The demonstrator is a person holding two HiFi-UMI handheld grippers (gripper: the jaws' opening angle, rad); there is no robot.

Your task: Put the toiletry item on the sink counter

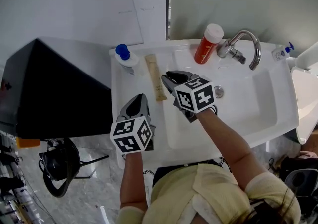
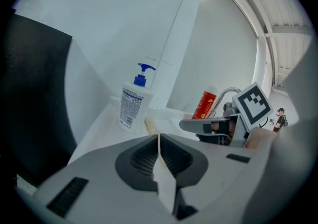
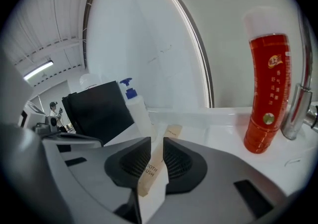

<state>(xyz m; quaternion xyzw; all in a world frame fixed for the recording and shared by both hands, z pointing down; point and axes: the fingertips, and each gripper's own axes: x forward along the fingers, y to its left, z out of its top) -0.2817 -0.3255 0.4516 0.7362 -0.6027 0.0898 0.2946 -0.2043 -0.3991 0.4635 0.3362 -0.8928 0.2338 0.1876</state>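
Note:
A tan toothbrush box (image 1: 155, 78) lies flat on the white sink counter (image 1: 124, 86), left of the basin. My right gripper (image 1: 174, 76) hovers just right of it, over the basin's near-left corner. In the right gripper view the jaws (image 3: 156, 143) stand a narrow gap apart, and the box (image 3: 150, 172) shows through that gap on the counter, with no pad pressing on it. My left gripper (image 1: 139, 98) rests lower on the counter strip, below the box. Its jaws (image 2: 159, 138) meet in a thin line with nothing between them.
A white pump bottle with a blue top (image 1: 126, 59) stands at the counter's back left. A red bottle with a white cap (image 1: 207, 44) stands beside the chrome faucet (image 1: 243, 46). The basin (image 1: 248, 99) lies to the right, a black box-like object (image 1: 54, 89) to the left.

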